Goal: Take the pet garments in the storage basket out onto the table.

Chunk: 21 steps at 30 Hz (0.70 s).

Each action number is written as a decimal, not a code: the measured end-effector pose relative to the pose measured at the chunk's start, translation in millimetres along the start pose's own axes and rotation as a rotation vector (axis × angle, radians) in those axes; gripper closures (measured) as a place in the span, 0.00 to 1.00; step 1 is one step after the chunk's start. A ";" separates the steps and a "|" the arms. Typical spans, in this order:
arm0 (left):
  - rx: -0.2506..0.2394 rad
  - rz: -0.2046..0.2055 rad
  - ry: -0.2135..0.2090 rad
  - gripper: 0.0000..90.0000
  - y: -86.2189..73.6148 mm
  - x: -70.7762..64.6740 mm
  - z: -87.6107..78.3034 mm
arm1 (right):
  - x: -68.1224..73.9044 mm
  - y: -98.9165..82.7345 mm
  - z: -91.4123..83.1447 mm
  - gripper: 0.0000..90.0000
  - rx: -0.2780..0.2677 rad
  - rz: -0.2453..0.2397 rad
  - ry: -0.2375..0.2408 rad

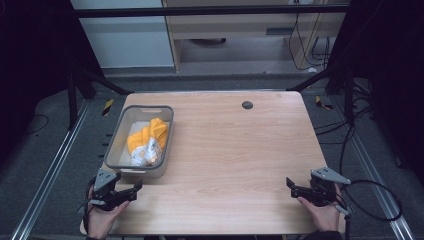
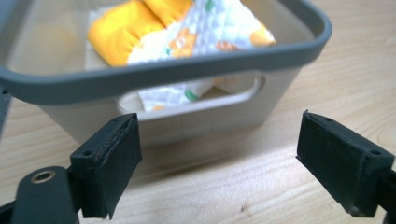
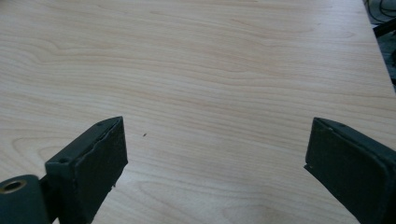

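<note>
A grey plastic bin stands on the left part of the wooden table. Inside it lies a bundled cloth, yellow with a white printed side. My left gripper rests at the table's near left corner, just in front of the bin, jaws wide apart with nothing between them. In the left gripper view the bin's near wall with its handle slot is close ahead, and the cloth shows above the rim. My right gripper sits at the near right edge, open over bare wood.
A small dark round grommet is set in the table near its far edge. Black cables trail off the right side onto the floor. Metal rails run along the floor on both sides.
</note>
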<state>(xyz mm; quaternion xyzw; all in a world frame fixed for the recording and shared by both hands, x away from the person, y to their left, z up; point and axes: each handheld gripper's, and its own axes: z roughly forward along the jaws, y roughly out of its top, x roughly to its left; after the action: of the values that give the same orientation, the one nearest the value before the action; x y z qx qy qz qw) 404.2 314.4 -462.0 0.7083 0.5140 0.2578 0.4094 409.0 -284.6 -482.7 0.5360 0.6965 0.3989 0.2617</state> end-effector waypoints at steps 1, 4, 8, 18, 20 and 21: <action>-0.008 -0.008 0.000 0.15 1.4 0.8 -1.6 | 2.3 -0.4 -1.3 0.08 0.001 0.005 0.005; -0.015 -0.032 -0.004 0.15 5.7 3.7 -6.1 | 8.8 -1.3 -3.3 0.11 0.006 -0.009 0.020; -0.021 -0.046 -0.013 0.16 11.6 4.0 -10.5 | 15.8 -0.7 -1.8 0.12 0.018 -0.025 0.020; -0.028 -0.026 -0.030 0.18 30.5 -3.0 -14.4 | 15.9 -1.7 2.0 0.13 0.024 -0.048 0.018; -0.048 -0.034 -0.039 0.18 37.3 -4.5 -18.5 | 15.9 -1.7 2.1 0.13 0.022 -0.049 0.018; -0.053 -0.033 -0.041 0.18 39.2 -4.5 -19.5 | 16.3 -1.9 2.0 0.14 0.024 -0.044 0.020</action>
<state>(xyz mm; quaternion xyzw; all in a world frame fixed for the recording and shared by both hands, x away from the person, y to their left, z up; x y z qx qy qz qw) 407.6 311.0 -418.2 0.6938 0.5101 0.2498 0.4428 404.8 -268.7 -484.3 0.5197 0.7155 0.3899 0.2570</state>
